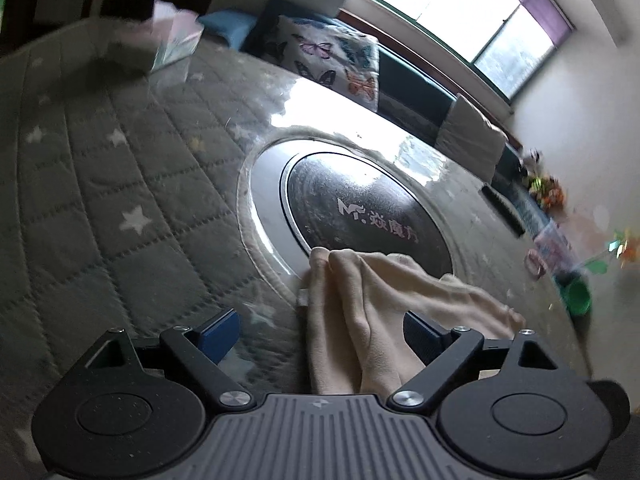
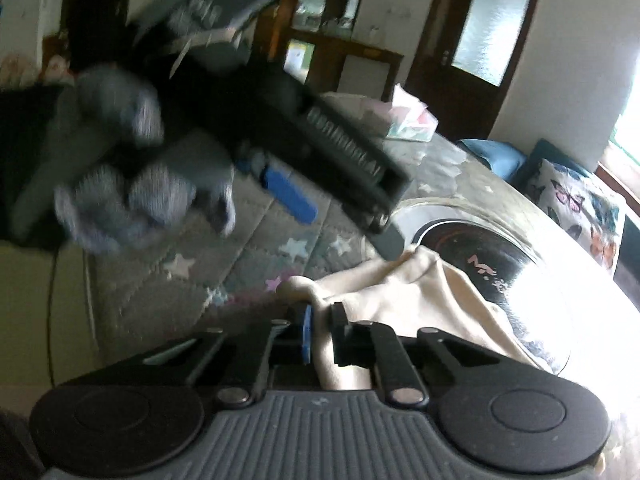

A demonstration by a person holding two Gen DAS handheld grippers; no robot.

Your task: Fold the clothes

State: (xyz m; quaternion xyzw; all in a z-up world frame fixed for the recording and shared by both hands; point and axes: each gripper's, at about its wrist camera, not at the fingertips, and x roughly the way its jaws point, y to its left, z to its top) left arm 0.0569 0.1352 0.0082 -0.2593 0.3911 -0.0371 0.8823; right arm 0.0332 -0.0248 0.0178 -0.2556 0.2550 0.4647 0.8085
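A cream garment (image 1: 372,312) lies bunched on the glass-topped table, over the edge of the round black hotplate (image 1: 360,204). My left gripper (image 1: 324,340) is open, its jaws wide apart with the cloth lying between them. In the right wrist view my right gripper (image 2: 322,332) is shut on a fold of the cream garment (image 2: 408,292), which trails off to the right across the hotplate (image 2: 476,252). The left gripper (image 2: 340,168) shows there blurred, above the cloth, held by a grey-gloved hand (image 2: 120,184).
The table is covered by a grey quilted star cloth (image 1: 100,168) under glass. A tissue box (image 1: 176,40) stands at the far side. A butterfly cushion (image 1: 332,56) lies on the bench under the window. A green cup (image 1: 578,296) and toys sit at the right edge.
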